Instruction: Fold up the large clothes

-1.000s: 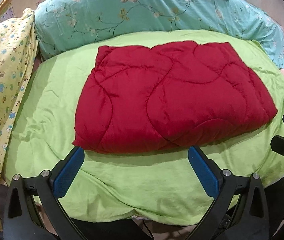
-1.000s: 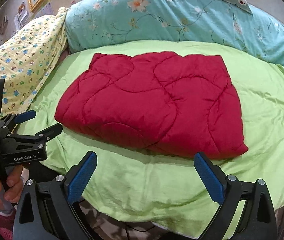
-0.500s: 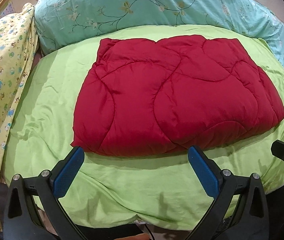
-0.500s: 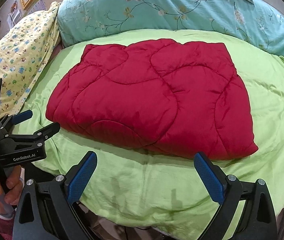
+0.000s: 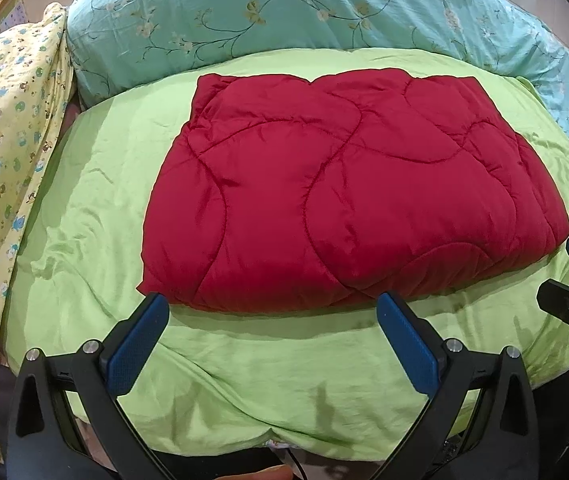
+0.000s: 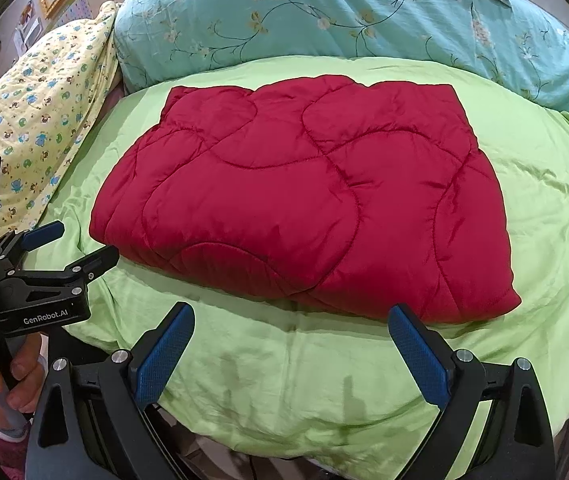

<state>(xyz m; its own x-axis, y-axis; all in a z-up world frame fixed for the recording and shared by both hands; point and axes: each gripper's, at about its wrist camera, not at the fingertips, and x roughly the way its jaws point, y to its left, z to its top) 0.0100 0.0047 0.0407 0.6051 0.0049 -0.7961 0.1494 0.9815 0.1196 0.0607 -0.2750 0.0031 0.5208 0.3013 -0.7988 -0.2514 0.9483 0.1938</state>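
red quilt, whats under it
The folded red quilt lies on a light green cover that shows on all sides. Whatever sits beneath the quilt's middle, and its inner folded layers, is covered.

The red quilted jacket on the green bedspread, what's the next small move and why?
Probably ease both open grippers forward onto the near edge of the red quilted jacket. The left gripper and right gripper hover short of it, over the green bedspread, holding nothing.
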